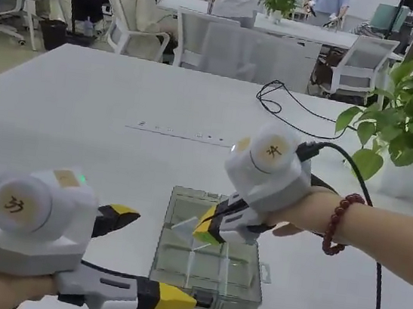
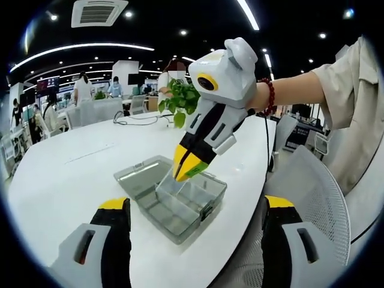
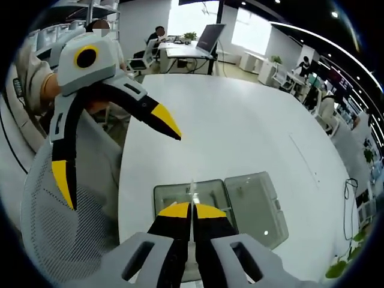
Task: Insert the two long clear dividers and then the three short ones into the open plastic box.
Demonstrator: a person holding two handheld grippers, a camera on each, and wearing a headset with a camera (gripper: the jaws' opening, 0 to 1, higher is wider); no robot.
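**Head view.** The plastic box [image 1: 238, 288] lies open on the white table [image 1: 83, 108], close to the near edge. Clear partitions stand inside its tray half. The right gripper [image 1: 206, 229] hangs over the box with its jaws pressed together on a clear divider [image 1: 184, 228], which tilts down into the tray. The left gripper [image 1: 164, 258] sits at the box's near-left corner, jaws spread wide and holding nothing. Bare tabletop extends left of and beyond the box. A plant [image 1: 412, 128] and a cable [image 1: 292, 109] occupy the far right.

**Left gripper view.** The left gripper [image 2: 195, 202] shows both jaws far apart, framing the box [image 2: 135, 174]. This view shows the flat lid lying beside the tray, and the table's rounded edge just beside the box, with a chair [image 2: 312, 180] below. The right gripper [image 2: 186, 170] descends from above, with the divider [image 2: 168, 185] at its tips.

**Right gripper view.** The right gripper [image 3: 192, 209] has its yellow tips closed together. The divider [image 3: 192, 191] appears edge-on as a thin line over the box [image 3: 252, 204]. The left gripper [image 3: 117, 159] stands wide open at the left, beyond the table edge.
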